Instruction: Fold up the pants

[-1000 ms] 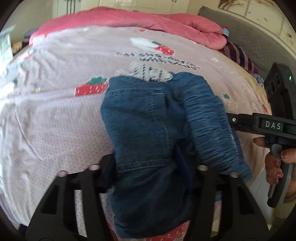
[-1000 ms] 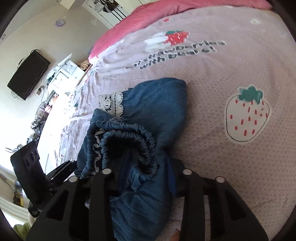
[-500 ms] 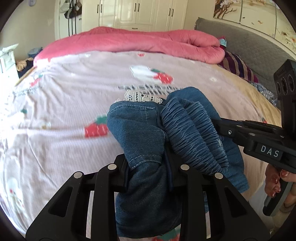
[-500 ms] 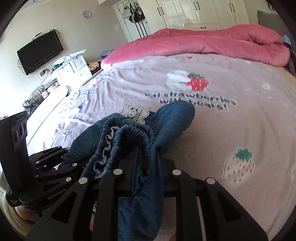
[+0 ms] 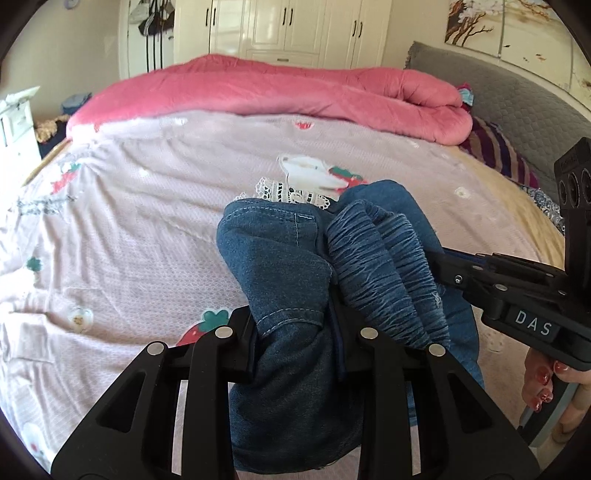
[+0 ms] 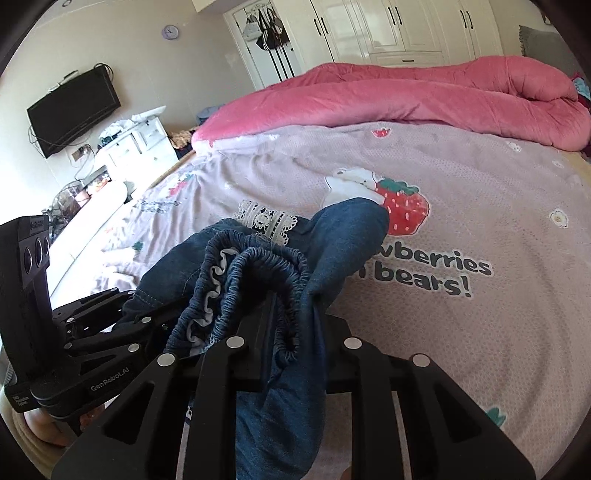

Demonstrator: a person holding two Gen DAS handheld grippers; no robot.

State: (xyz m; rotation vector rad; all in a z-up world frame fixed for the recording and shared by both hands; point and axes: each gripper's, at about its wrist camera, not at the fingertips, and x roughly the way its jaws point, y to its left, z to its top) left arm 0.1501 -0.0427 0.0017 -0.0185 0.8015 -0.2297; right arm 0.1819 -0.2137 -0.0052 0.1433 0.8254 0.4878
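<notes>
I am gripping the denim pants [image 5: 280, 266] with both claws at once, and the bundle is hanging between them just above the near part of the bed. My left gripper [image 5: 295, 343] is closed down narrow on a thick fold of the blue denim, near a stitched hem; its jaws have just been closing and the cloth is pinched between them. My right gripper [image 6: 291, 350] is likewise clamped on the gathered elastic waistband [image 6: 258, 269], jaws drawn in close with the fabric squeezed between them, after just closing further. A strip of white lace trim [image 5: 291, 192] is peeking out at the far edge of the bunched cloth. Under the pants, the pale pink bedsheet [image 6: 480, 332] printed with strawberries and bears is lying open, nothing resting on it near my claws. Farther back, a rolled pink quilt [image 5: 295, 96] is stretching across the bed, well apart from the pants, with a striped pillow [image 5: 498, 151] beside a grey padded headboard [image 5: 517, 99]. Beyond that, white wardrobe doors [image 6: 406, 29] are lining the wall, and off to the left a wall-mounted television [image 6: 74, 110] is hanging above a cluttered white dresser [image 6: 136, 144]. In the left view, the hand [image 5: 543, 384] holding my right claw is showing at the edge.
</notes>
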